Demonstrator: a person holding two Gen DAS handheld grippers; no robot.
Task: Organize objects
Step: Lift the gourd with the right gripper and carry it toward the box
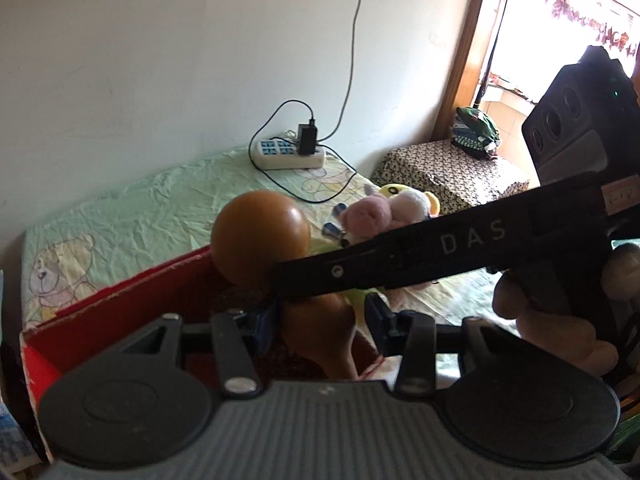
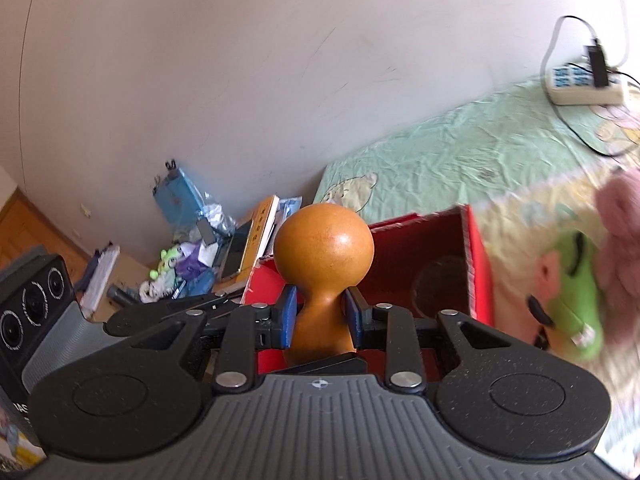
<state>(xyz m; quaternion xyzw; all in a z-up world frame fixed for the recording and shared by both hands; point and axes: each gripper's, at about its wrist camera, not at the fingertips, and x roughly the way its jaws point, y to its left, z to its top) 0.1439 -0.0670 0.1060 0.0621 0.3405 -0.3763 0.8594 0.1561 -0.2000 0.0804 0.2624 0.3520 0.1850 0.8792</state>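
While the right gripper (image 2: 320, 316) grips the narrow neck of a wooden gourd-shaped piece (image 2: 324, 248), its blue pads (image 2: 290, 312) press on both sides, so the jaws are clamped on it. Round head of the piece stands above the fingers, lower body runs down behind them. In the left wrist view the same piece shows between the left gripper's (image 1: 320, 320) blue pads; the jaws stand part way apart and the left pad looks close to the wood, but whether either pad presses on it cannot be told, as the right gripper's black body crosses in front. A hand (image 1: 560, 320) holds that body at the right edge.

Red cardboard box (image 2: 476, 264) sits open on the bed (image 2: 440, 160), just below and behind the held piece, near the bed's foot corner. Plush toys, pink and green (image 1: 376, 216), lie on the bed right of the box. White power strip (image 1: 288, 152) rests at the bed's far edge against the wall. Clutter of books and bags (image 2: 192, 248) on the floor left of the bed.
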